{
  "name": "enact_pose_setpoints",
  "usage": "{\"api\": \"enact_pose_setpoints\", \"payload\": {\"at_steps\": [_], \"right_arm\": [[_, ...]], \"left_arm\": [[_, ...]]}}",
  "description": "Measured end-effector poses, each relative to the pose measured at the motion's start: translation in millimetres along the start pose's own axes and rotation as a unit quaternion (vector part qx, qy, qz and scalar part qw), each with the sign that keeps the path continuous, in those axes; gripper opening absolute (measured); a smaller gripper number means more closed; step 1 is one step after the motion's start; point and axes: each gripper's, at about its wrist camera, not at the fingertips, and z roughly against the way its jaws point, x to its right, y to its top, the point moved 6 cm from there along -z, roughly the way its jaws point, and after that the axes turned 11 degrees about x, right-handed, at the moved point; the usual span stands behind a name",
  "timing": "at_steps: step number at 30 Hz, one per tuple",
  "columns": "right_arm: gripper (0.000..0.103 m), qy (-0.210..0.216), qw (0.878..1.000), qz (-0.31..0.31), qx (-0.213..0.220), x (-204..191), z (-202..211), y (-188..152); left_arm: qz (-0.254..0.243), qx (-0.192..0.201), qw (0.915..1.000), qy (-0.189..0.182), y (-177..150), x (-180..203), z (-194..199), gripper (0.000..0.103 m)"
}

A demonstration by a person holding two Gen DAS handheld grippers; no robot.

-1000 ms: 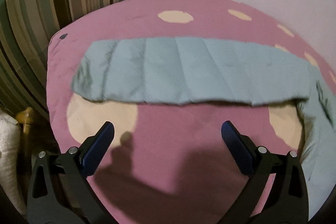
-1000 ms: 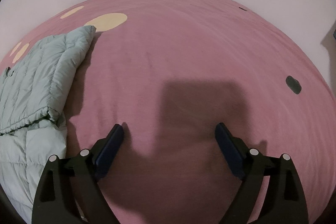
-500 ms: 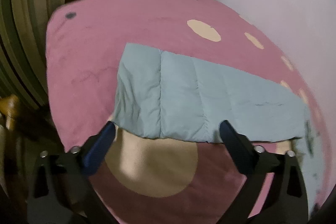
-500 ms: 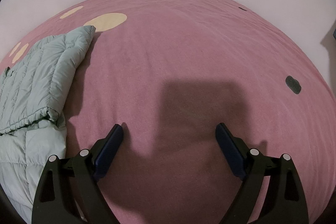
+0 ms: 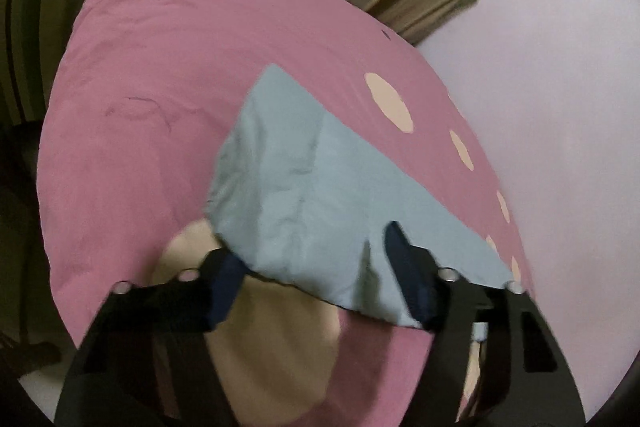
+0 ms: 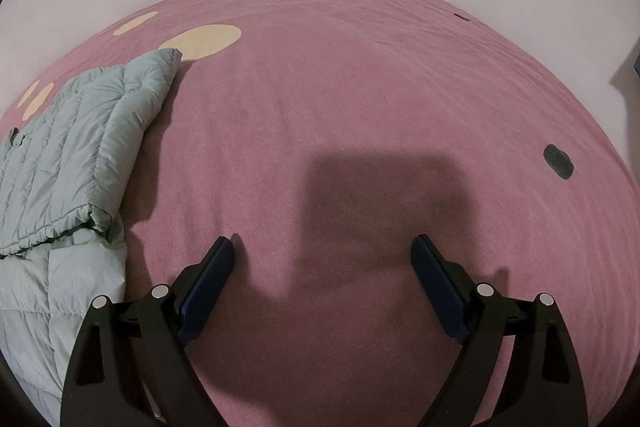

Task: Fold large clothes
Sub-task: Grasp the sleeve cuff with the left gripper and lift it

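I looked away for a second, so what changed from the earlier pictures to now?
The left gripper moved up to the pale blue quilted jacket's sleeve end and its jaws have been closing around it. The right gripper stayed open over the pink spotted bedspread.

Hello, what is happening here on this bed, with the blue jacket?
A person is folding a light blue padded jacket on a pink spotted bedcover. The left gripper has just been closing around the end of a sleeve, which lies between its fingers. The right gripper hangs open over bare bedcover, beside the jacket.
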Motion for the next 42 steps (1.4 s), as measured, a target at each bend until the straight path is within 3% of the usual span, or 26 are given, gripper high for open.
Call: {"api": "enact_pose_setpoints", "payload": {"at_steps": [2,10,12,14,16,20,25,32,36,42], "right_arm": [[0.089,0.0,1.0,0.0,0.0,-0.1,-0.1,0.0],[0.089,-0.001,1.0,0.0,0.0,0.7,-0.2,-0.5],[0.089,0.0,1.0,0.0,0.0,0.6,-0.2,-0.2],[0.089,-0.001,1.0,0.0,0.0,0.2,-0.5,-0.1],[0.089,-0.001,1.0,0.0,0.0,0.3,-0.3,-0.4],[0.089,-0.001,1.0,0.0,0.0,0.4,-0.6,-0.3],[0.089,0.0,1.0,-0.001,0.0,0.1,-0.5,-0.3],[0.09,0.002,1.0,-0.005,0.0,1.3,-1.5,-0.6],[0.09,0.003,1.0,-0.008,0.001,1.4,0.1,-2.0],[0.09,0.003,1.0,-0.01,0.001,1.5,1.0,-2.4]], "left_arm": [[0.01,0.002,0.9999,0.006,1.4,-3.9,0.7,0.05],[-0.027,0.025,0.9989,0.028,13.3,-6.4,-4.0,0.049],[-0.034,0.028,0.9984,0.036,17.1,-6.1,-8.7,0.038],[-0.039,0.025,0.9982,0.037,18.5,-5.9,-13.3,0.019],[-0.047,0.025,0.998,0.033,19.7,-3.9,-13.2,0.008],[-0.096,0.049,0.9936,0.035,25.9,21.3,-3.4,0.005],[-0.157,0.07,0.985,-0.018,20.3,94.8,16.8,0.005],[-0.253,0.051,0.9596,-0.112,-43.4,224.9,35.6,0.005],[-0.303,0.019,0.9375,-0.171,-101.6,295.9,43.4,0.005],[-0.37,-0.026,0.8968,-0.241,-201.8,386.1,51.0,0.005]]}}
